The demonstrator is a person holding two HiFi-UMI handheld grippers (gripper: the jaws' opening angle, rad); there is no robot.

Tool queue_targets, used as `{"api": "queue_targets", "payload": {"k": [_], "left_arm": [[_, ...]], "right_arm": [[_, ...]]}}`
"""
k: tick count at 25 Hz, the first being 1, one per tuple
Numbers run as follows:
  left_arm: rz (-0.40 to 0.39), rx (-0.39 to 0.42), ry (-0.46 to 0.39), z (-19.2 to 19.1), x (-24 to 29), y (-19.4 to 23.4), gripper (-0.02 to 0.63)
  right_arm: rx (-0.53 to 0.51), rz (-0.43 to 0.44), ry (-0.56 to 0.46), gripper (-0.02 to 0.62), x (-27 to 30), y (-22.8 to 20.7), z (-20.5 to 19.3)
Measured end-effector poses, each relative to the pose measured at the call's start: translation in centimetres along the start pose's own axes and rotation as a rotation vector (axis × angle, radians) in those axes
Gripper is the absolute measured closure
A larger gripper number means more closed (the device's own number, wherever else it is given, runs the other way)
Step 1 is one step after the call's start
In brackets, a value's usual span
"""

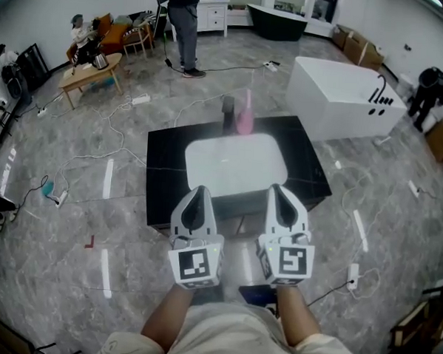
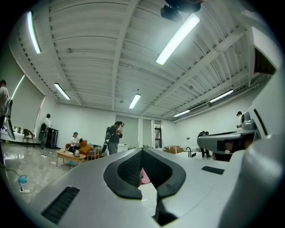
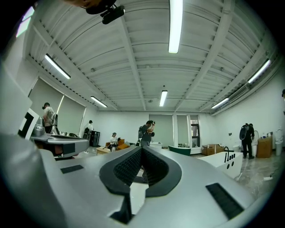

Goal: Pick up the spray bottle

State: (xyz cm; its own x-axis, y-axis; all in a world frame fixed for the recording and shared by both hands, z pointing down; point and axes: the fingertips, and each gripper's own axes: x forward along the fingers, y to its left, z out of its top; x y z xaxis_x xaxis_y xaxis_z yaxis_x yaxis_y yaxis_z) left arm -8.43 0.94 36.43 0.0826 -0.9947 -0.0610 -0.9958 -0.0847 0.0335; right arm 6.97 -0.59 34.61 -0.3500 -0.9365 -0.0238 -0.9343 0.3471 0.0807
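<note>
A pink spray bottle [image 1: 245, 114] stands upright at the far edge of a black table [image 1: 310, 177], beside a dark upright object [image 1: 228, 112]. A white basin [image 1: 236, 160] is set into the tabletop between the bottle and me. My left gripper [image 1: 199, 191] and right gripper [image 1: 278, 189] hang side by side over the table's near edge, both pointing level toward the bottle and well short of it. Both are shut with nothing held. In the left gripper view a bit of the pink bottle [image 2: 144, 177] shows through the gap behind the closed tips [image 2: 142, 150]. The right gripper view shows closed tips [image 3: 142, 148] too.
A white bathtub [image 1: 344, 97] stands to the right of the table. A person [image 1: 185, 23] stands beyond the table, others sit by a wooden table [image 1: 90, 75] at far left. Cables and power strips [image 1: 140, 99] lie on the grey floor around the table.
</note>
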Motion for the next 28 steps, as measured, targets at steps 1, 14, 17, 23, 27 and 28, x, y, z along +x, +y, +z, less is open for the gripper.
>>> {"api": "queue_targets", "payload": {"k": [1, 14, 17, 23, 27, 28], "left_arm": [[-0.006, 0.006, 0.001, -0.1, 0.9, 0.3, 0.604], [-0.062, 0.014, 0.005, 0.0, 9.9, 5.0, 0.604], [-0.088, 0.002, 0.002, -0.2, 11.3, 5.5, 0.604], [-0.117, 0.006, 0.009, -0.6, 14.4, 5.6, 0.604], [-0.127, 0.023, 0.008, -1.0, 16.9, 4.6, 0.604], [-0.127, 0.025, 0.008, -1.1, 17.6, 4.2, 0.604]], "right_arm": [[0.000, -0.006, 0.001, 0.591, 0.9, 0.0, 0.1], [-0.036, -0.051, 0.009, 0.591, 10.6, 2.2, -0.4], [-0.040, -0.063, -0.005, 0.591, 11.9, 2.5, -0.5], [-0.041, -0.059, -0.006, 0.591, 14.5, 1.7, -1.2], [-0.037, -0.054, -0.006, 0.591, 16.7, -0.2, -1.6], [-0.031, -0.053, 0.001, 0.591, 17.3, -0.8, -1.9]]}}
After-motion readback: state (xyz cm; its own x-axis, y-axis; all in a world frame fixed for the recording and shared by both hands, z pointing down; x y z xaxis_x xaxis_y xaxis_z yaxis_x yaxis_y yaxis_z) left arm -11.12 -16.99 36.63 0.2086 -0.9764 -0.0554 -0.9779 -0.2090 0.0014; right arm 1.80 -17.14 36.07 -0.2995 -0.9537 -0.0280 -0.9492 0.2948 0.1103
